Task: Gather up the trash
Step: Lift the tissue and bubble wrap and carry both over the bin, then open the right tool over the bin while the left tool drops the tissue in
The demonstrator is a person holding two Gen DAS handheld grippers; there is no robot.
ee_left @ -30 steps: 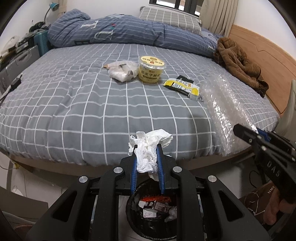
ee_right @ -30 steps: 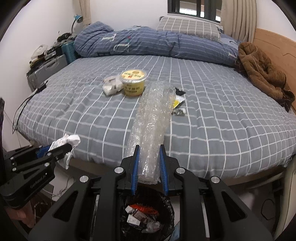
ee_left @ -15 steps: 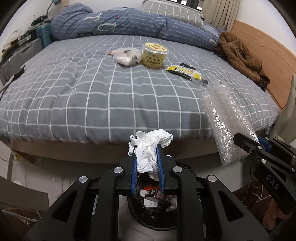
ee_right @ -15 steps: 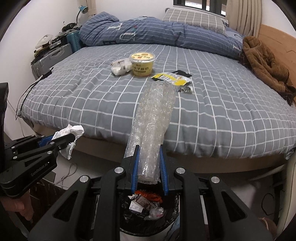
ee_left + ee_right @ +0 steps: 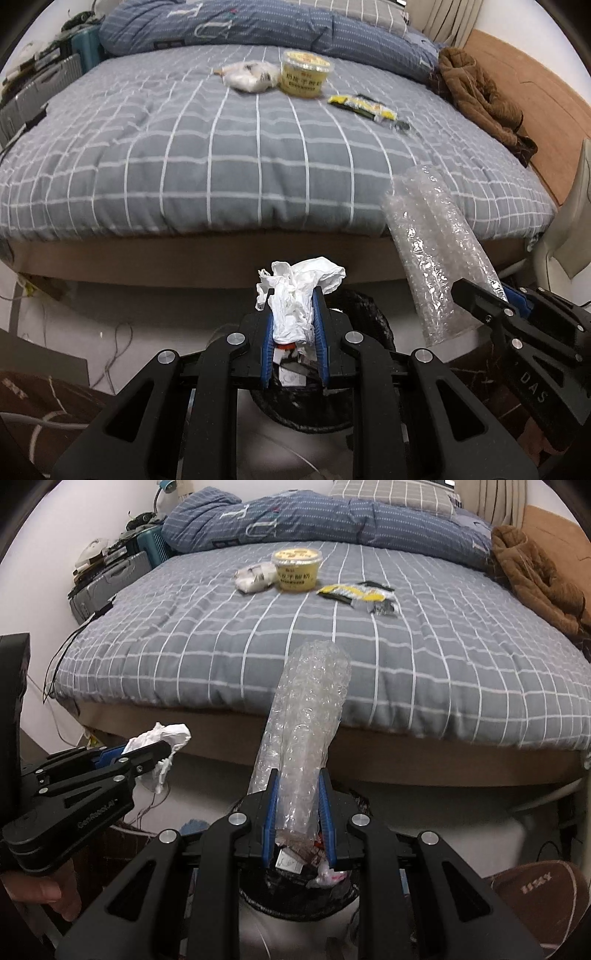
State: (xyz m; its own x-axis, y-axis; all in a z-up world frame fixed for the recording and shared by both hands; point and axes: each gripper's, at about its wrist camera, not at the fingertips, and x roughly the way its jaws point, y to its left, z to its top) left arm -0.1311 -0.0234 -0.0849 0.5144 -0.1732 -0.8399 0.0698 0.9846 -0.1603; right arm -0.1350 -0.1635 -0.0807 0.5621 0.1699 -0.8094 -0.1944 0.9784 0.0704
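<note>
Left gripper (image 5: 293,321) clamps crumpled tissue (image 5: 297,291): light, soft. Right gripper (image 5: 297,797) pinches bubble wrap roll (image 5: 303,731) at lower end: springy, slippery.

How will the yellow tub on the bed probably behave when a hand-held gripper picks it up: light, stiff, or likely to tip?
The yellow tub looks like thin lidded plastic, so it is probably light and may flex under a squeeze. It is squat and wide, so tipping seems unlikely, though the soft bed cover could let it rock. Whether it is full cannot be told.
</note>
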